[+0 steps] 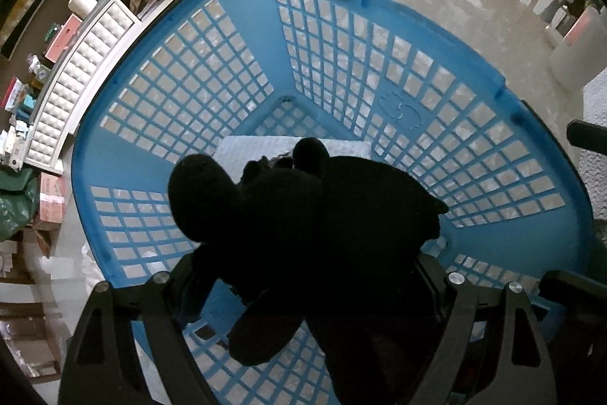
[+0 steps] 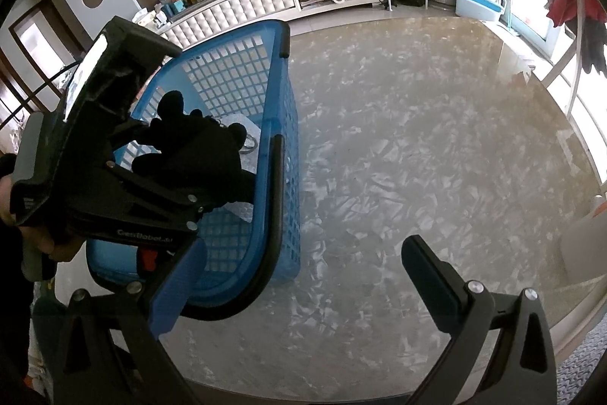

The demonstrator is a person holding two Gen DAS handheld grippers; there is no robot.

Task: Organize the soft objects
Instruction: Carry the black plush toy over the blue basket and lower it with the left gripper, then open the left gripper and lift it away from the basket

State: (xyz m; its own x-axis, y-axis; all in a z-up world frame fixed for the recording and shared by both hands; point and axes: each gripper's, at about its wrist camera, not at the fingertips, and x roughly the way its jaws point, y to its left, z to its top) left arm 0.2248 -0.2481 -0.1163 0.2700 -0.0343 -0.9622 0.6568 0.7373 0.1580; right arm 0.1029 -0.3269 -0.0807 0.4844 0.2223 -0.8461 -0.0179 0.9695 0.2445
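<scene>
Left wrist view: one black plush toy, limbs dangling, grasped between the left tongs over one blue lattice laundry basket holding one white folded cloth.

Right wrist view: right tongs released, spread wide over the marbled surface beside the basket.

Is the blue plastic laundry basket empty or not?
Not empty: a folded white cloth lies on the floor of the blue plastic laundry basket, under the black plush toy.
</scene>
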